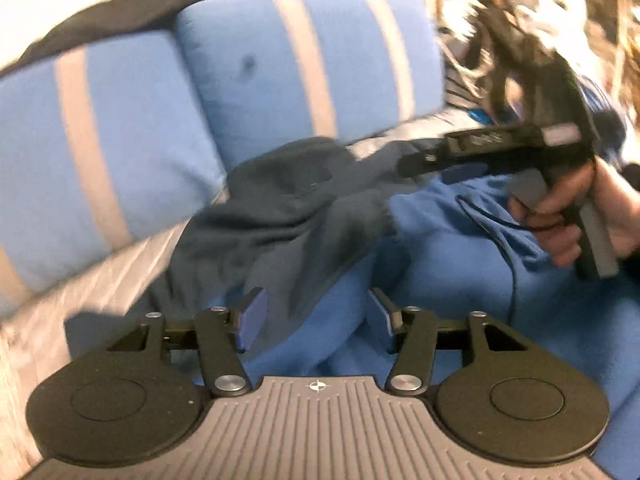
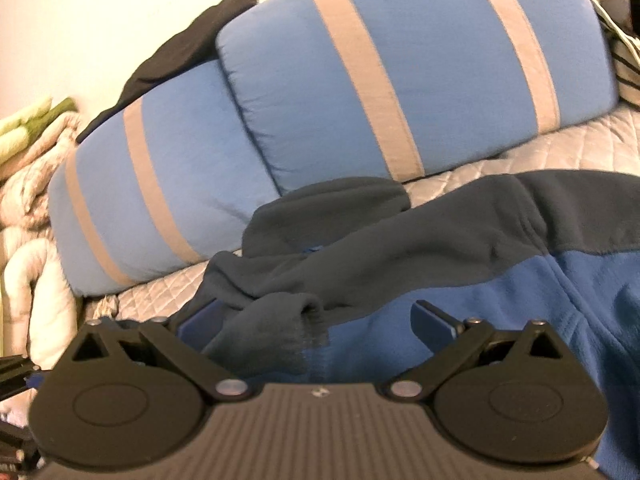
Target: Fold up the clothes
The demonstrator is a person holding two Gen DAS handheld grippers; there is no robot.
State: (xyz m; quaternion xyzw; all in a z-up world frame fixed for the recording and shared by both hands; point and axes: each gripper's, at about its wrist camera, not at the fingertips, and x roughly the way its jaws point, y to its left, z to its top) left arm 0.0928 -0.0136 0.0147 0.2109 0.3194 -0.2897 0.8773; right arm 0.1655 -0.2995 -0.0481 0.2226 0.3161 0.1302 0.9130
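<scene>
Left wrist view is showing my left gripper hanging over the fleece jacket, its jaws standing partly apart with only blue fabric lying below the gap and nothing pinched between the pads. I am seeing the jacket spreading across the quilted bedcover, its dark grey sleeve bunching up toward the two blue striped pillows. A black garment is lying draped behind the pillows. At the right of this view a hand is gripping the handle of my right gripper, which is reaching in over the jacket's grey part; a thin black cable is trailing across the blue fleece below it.

Right wrist view is showing the right gripper with its jaws standing wide. The grey sleeve's cuff is lying between the fingers, close against the left pad, but I am seeing no squeeze on it. Pillows are crowding the space just beyond the jacket, and pale bedding is heaping at the far left
</scene>
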